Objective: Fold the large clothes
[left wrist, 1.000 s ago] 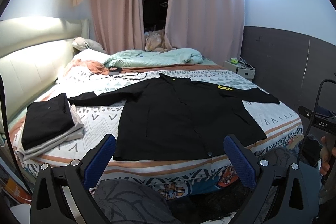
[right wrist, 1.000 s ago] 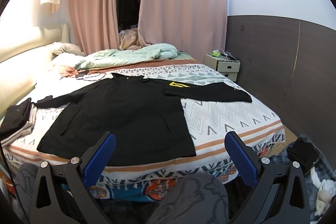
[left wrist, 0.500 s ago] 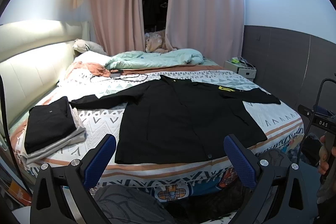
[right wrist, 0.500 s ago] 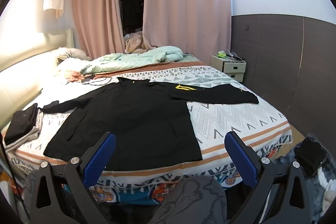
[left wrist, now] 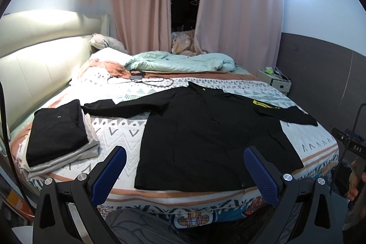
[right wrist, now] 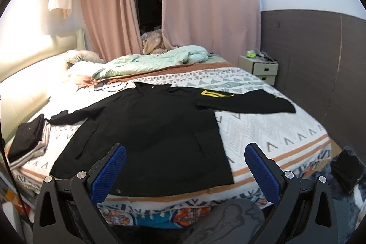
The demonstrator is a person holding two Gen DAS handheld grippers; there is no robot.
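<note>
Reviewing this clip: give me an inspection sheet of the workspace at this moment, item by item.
Surface: bed with patterned sheet.
Job's things: black jacket spread flat, sleeves out; folded clothes stack beside it.
Clutter: mint duvet bunched at the far side.
Grippers: left gripper and right gripper open, hovering short of the bed, holding nothing.
Cables: black cable loose on the sheet.
Surroundings: pink curtains, nightstand.

"DAS" stands in white on a black bar [left wrist: 355, 148].

Jacket [left wrist: 205, 129] lies spread on bed [left wrist: 119, 129], folded stack [left wrist: 57, 134] to its left.
</note>
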